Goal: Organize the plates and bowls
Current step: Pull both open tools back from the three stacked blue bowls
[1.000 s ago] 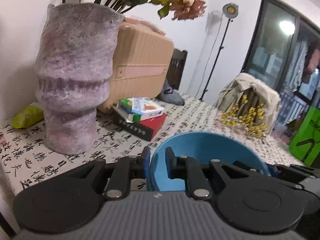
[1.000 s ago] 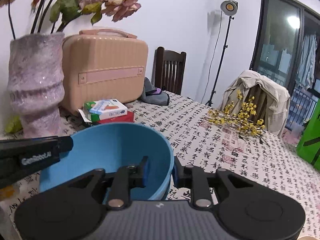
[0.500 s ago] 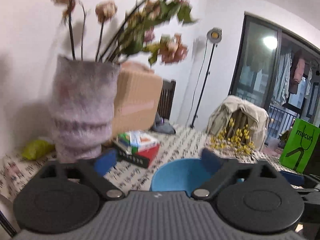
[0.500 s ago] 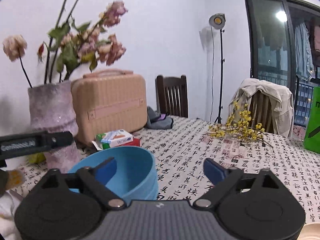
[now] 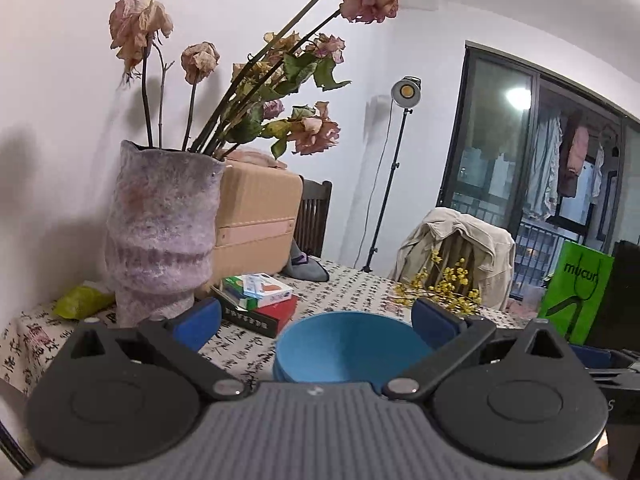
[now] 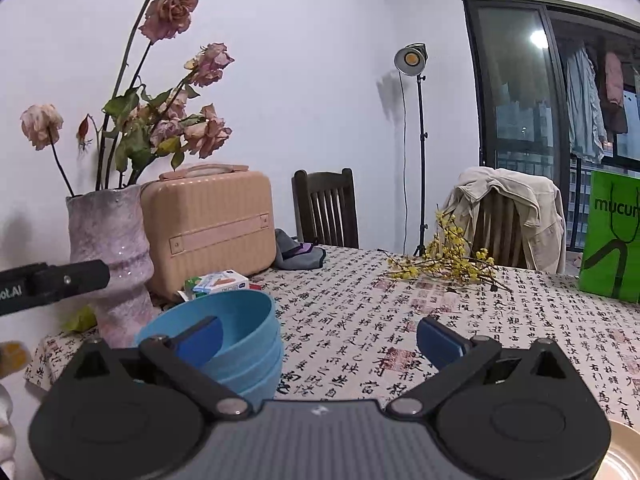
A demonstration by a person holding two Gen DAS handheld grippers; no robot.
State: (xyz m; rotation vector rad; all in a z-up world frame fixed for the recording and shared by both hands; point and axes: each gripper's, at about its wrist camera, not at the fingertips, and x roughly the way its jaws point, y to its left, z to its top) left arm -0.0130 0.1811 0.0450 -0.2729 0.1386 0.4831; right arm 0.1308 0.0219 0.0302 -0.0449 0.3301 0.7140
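Observation:
A stack of blue bowls (image 6: 240, 344) stands on the table with the calligraphy-print cloth (image 6: 400, 320); the left wrist view looks into the top bowl (image 5: 348, 344). My left gripper (image 5: 316, 320) is open just behind the stack, its blue pads apart and clear of the rim. My right gripper (image 6: 320, 340) is to the right of the stack with its jaws opening wide; nothing is pressed between them, and the left pad only overlaps the bowl in the picture. A beige plate's rim (image 6: 624, 460) shows at the bottom right corner.
A purple vase (image 5: 160, 232) with dried roses, a peach suitcase (image 6: 208, 224) and stacked boxes (image 5: 260, 300) stand behind the bowls. Yellow flower branches (image 6: 448, 268) lie mid-table and a green bag (image 6: 612, 240) stands at the far right. Chairs line the far side.
Both grippers were shut on the blue bowl's rim; they have let go, opened wide and drawn back and slightly up. The bowl now sits in the stack.

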